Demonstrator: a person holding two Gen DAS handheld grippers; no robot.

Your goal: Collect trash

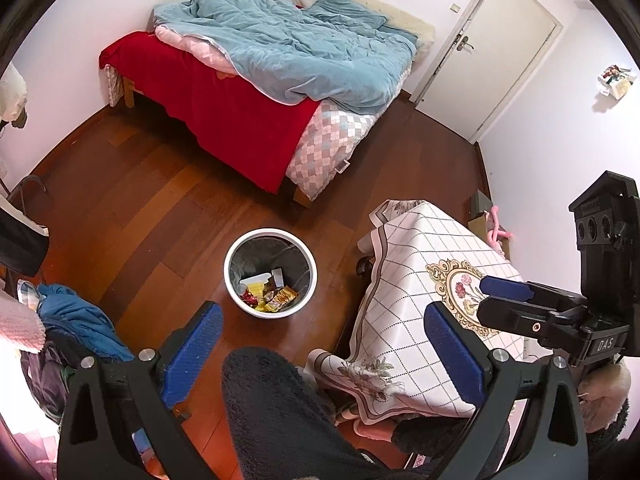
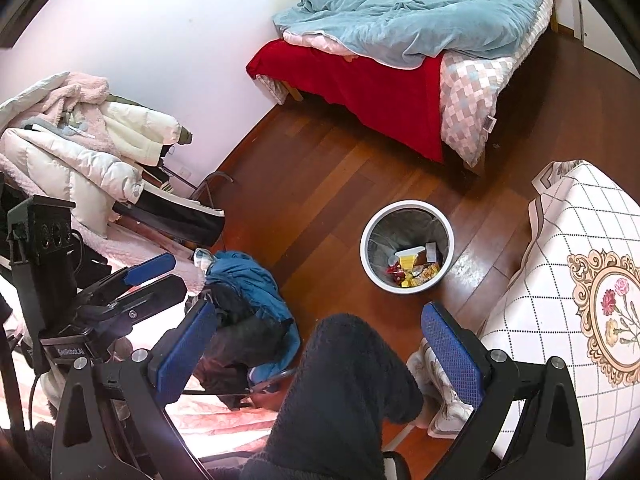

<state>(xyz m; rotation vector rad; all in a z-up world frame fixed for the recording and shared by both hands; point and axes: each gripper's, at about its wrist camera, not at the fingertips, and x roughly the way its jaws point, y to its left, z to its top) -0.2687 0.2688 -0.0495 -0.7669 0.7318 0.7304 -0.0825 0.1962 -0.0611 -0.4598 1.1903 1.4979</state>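
1. The left gripper [image 1: 324, 340] is hovering high over the wooden floor [image 1: 160, 216], its blue pads spread wide and gripping nothing.
2. The right gripper [image 2: 320, 340] is likewise hanging above the floor with its pads wide apart and nothing between them.
3. The white trash bin [image 1: 270, 273] is standing on the floor, ahead of both grippers, between the bed [image 1: 256, 92] on the far side and the person's dark-clad knee [image 1: 280, 408] on the near side.
4. The trash [image 1: 269, 292], made up of yellow, red and white wrappers, is lying at the bottom of the bin on its dark liner.
5. The table with a checked floral cloth [image 1: 420, 288] is standing just right of the bin, not touching it.
6. A blue garment [image 2: 248, 284] is lying in a heap left of the bin, and pale jackets [image 2: 84, 148] are piled farther left.
7. A white door [image 1: 496, 48] is showing shut on the far right wall.
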